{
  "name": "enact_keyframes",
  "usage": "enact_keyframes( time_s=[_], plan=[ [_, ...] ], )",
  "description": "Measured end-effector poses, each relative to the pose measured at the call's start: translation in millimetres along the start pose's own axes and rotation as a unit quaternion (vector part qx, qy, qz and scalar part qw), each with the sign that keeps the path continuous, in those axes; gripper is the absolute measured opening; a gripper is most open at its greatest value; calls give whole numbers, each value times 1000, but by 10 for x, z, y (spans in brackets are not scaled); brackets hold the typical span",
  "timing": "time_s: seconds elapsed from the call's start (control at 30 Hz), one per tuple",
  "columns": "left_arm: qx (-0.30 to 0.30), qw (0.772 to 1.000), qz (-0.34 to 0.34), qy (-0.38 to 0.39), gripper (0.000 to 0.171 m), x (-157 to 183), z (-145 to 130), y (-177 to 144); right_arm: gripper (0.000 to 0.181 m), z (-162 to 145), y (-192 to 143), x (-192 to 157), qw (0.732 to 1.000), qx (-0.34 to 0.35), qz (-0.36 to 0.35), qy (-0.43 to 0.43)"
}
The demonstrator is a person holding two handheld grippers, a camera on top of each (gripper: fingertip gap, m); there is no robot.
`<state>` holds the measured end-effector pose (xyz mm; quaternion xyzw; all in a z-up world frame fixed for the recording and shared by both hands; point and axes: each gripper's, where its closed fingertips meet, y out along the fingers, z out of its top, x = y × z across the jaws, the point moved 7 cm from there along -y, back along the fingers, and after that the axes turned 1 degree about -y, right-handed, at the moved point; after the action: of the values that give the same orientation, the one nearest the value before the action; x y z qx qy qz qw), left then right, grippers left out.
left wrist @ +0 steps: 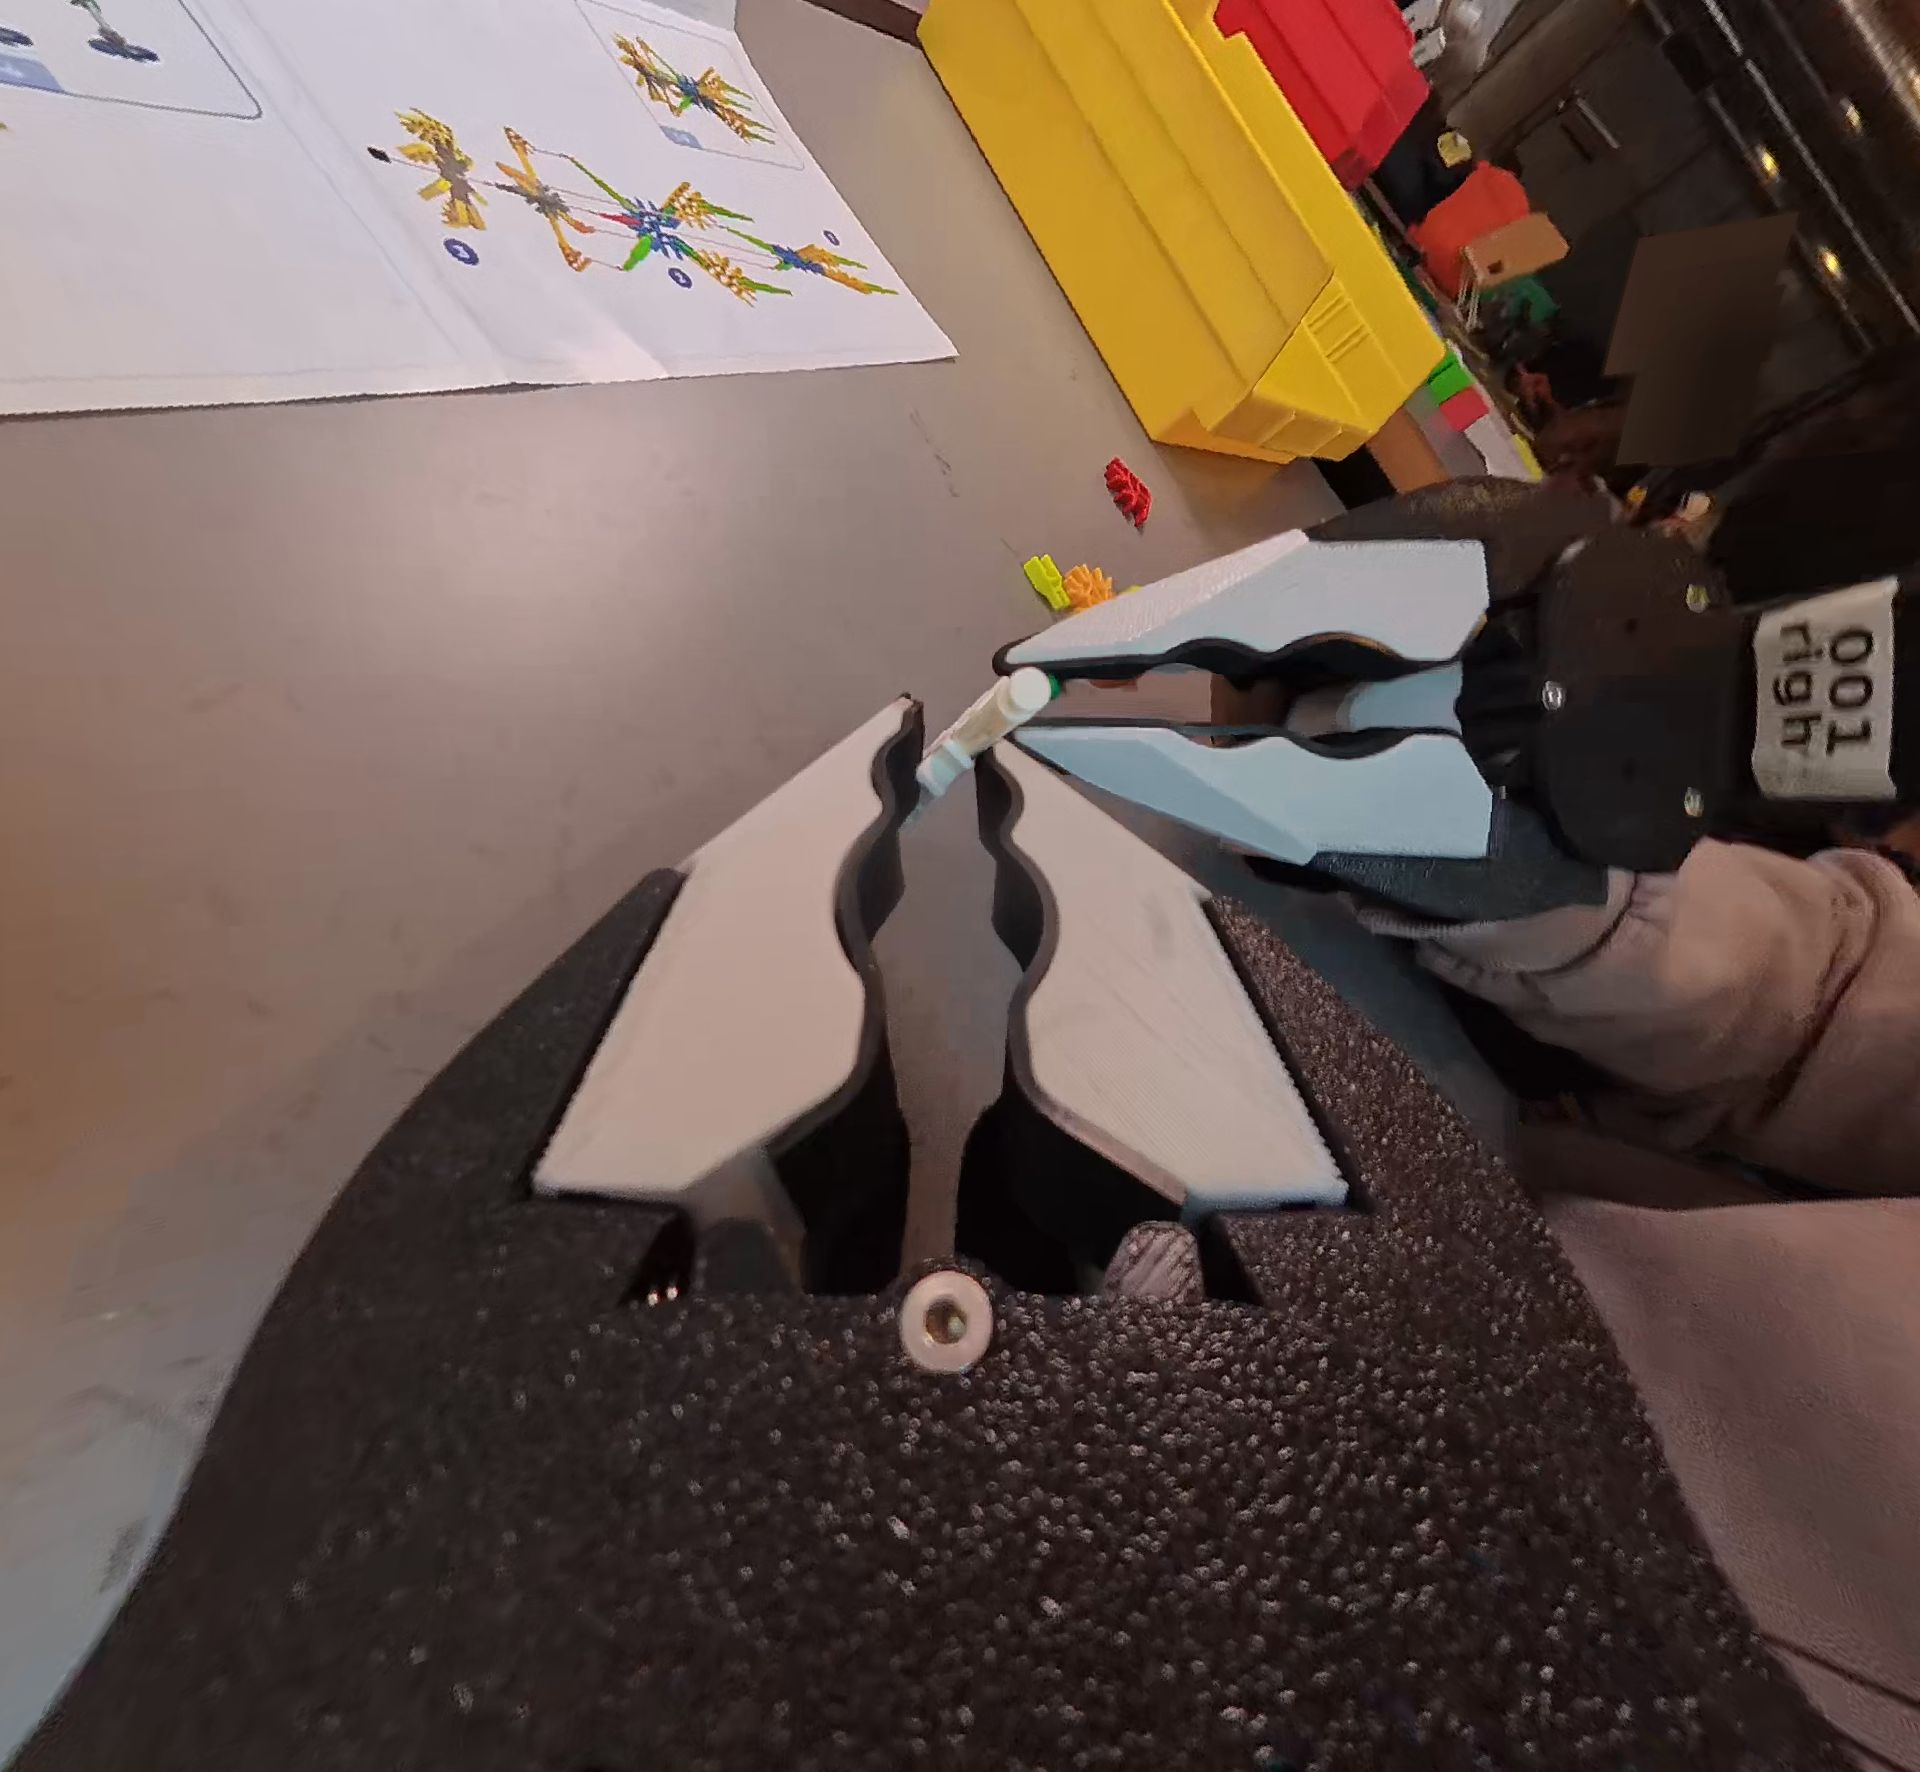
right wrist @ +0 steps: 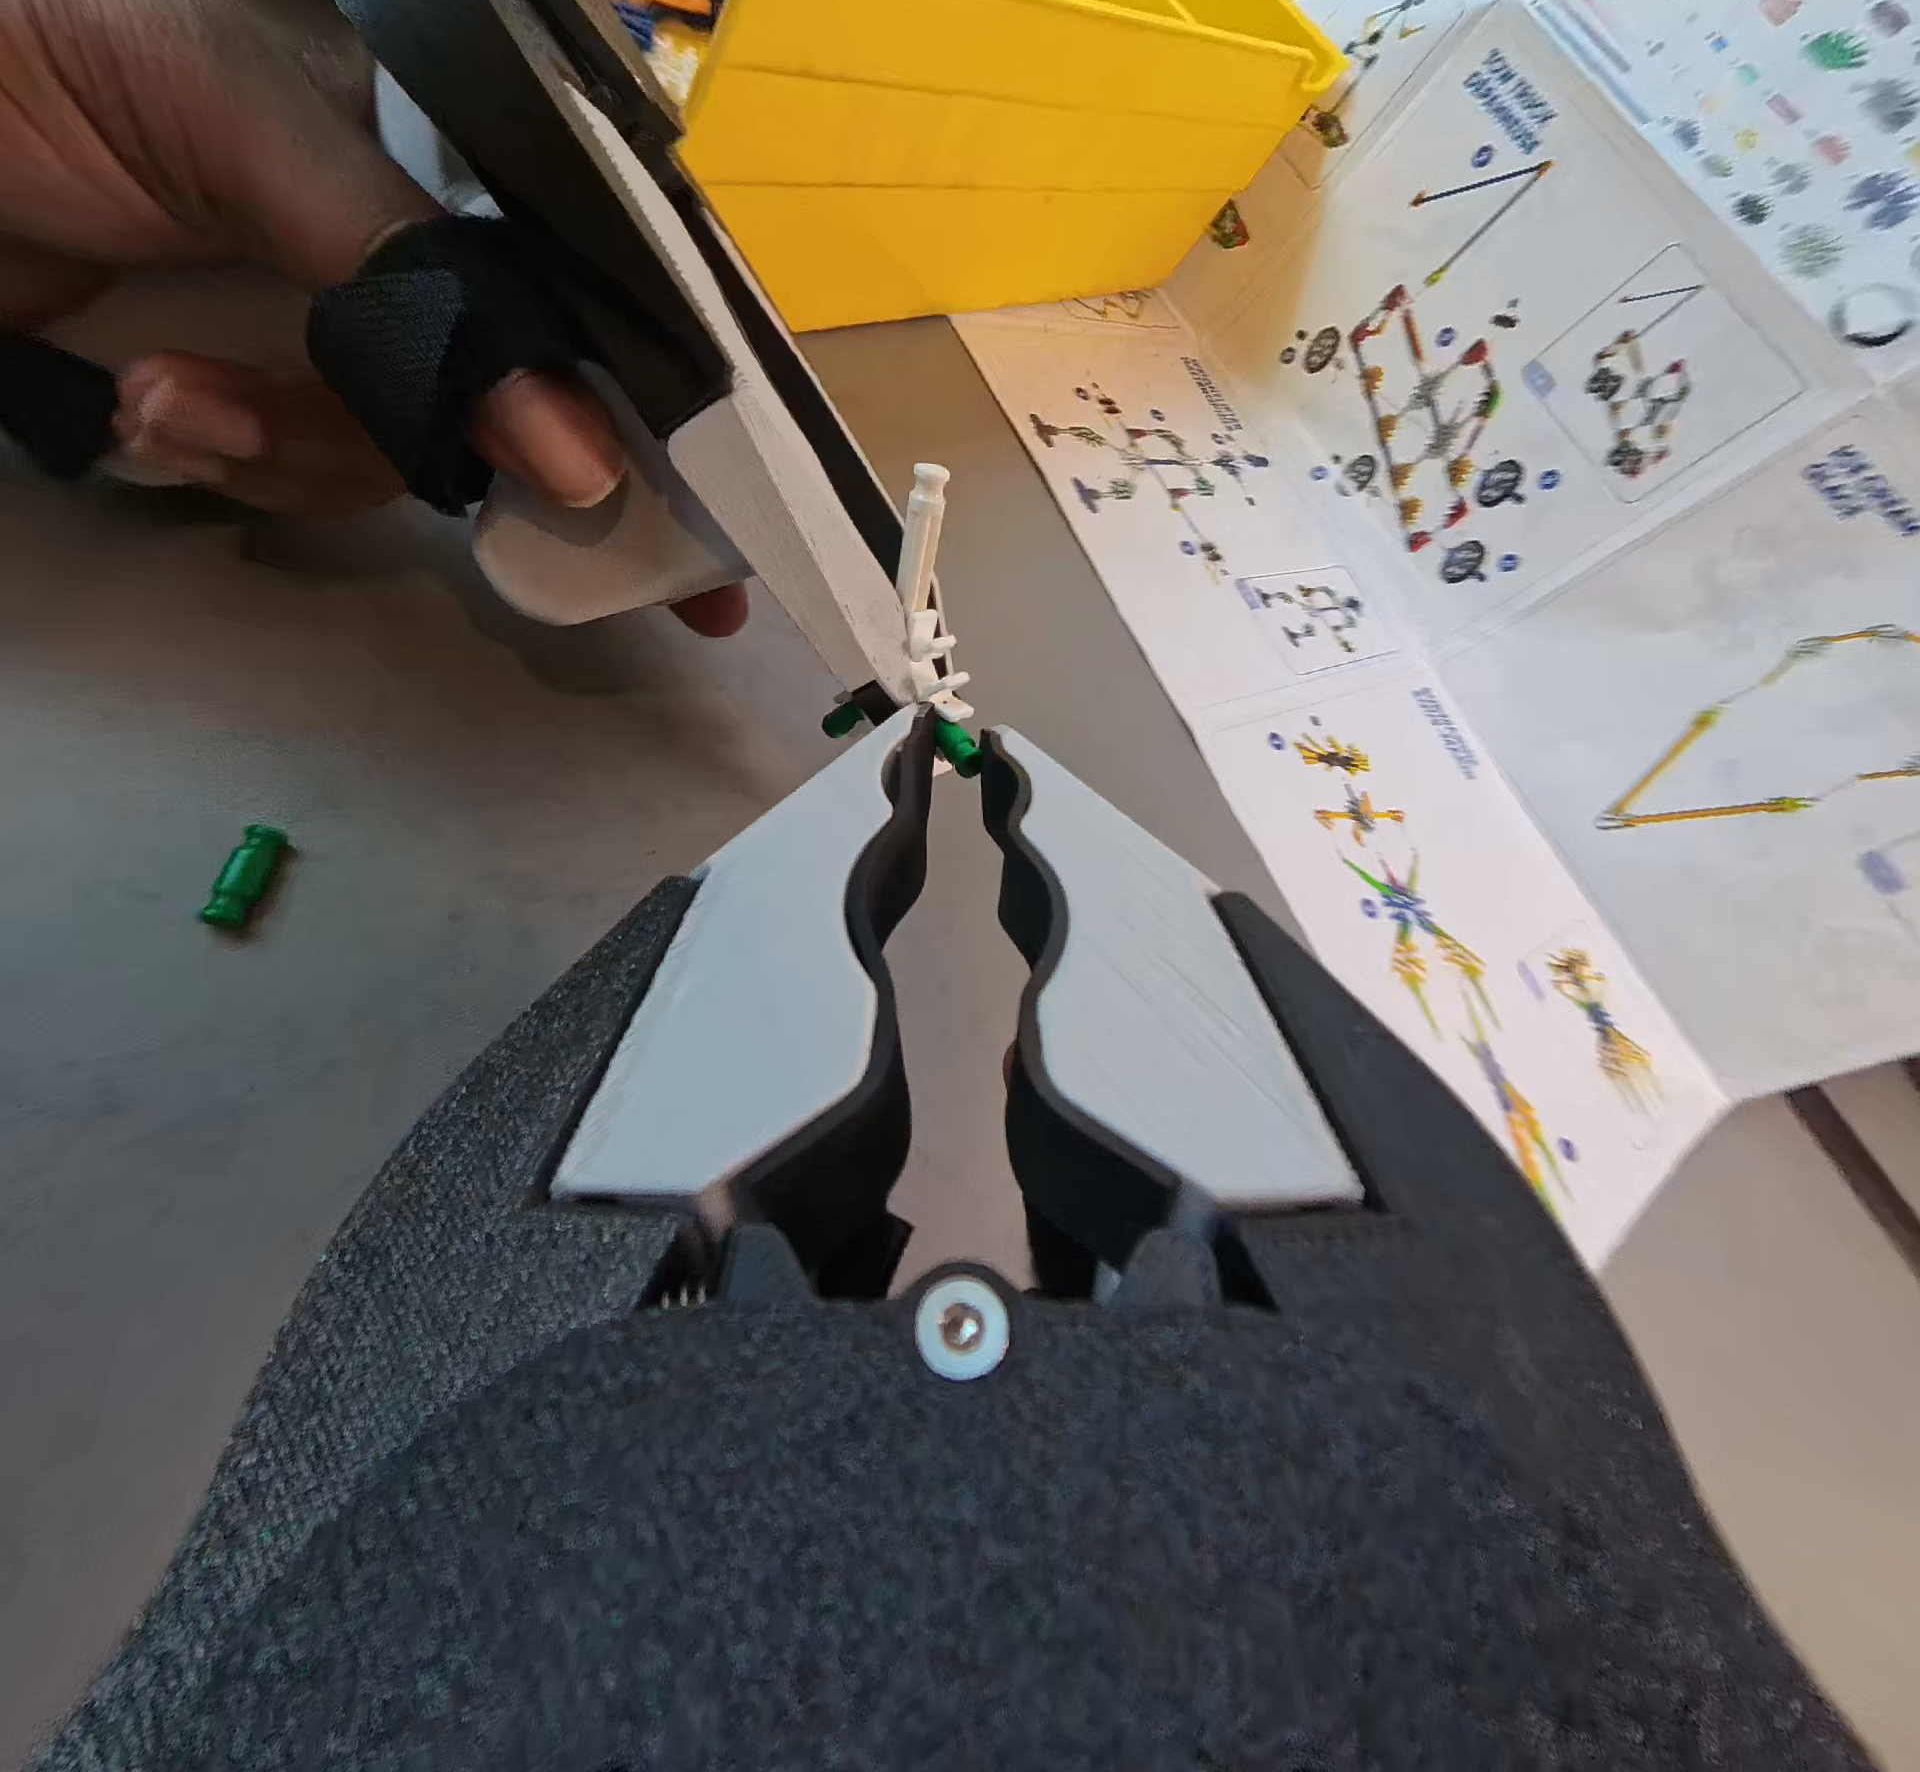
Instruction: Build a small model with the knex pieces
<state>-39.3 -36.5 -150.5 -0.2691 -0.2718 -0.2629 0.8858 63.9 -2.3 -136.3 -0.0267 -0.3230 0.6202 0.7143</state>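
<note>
Left gripper fingers pinch the white rod, right gripper fingers pinch the green peg; both light, stiff, slippery, best nipped mid-length.

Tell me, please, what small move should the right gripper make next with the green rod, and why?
Probably ease the right gripper forward, pressing its green rod into the white connector. The left gripper grips the white piece, and the rod tip sits at the connector's slots; whether it has seated cannot be told.

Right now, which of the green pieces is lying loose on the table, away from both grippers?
The green rod lying alone on the grey table; the other green piece sits at the right gripper tips.
</note>
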Motion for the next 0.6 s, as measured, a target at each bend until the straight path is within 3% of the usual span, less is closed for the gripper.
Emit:
enact_keyframes(
  time_s=[0.1,0.2,0.43,0.6],
  plan=[
    [-19,997,-43,59,8,88,-16,-61,8,-17,-89,142,983,67,151,83],
    [-36,987,-72,141,6,255,-56,-74,10,-42,-194,186,964,85,236,91],
    [-42,966,-107,233,7,433,-146,-122,5,-32,-372,135,934,101,328,100],
    [-58,951,-150,263,9,492,-145,-165,4,4,-430,107,920,130,351,115]
  ],
)
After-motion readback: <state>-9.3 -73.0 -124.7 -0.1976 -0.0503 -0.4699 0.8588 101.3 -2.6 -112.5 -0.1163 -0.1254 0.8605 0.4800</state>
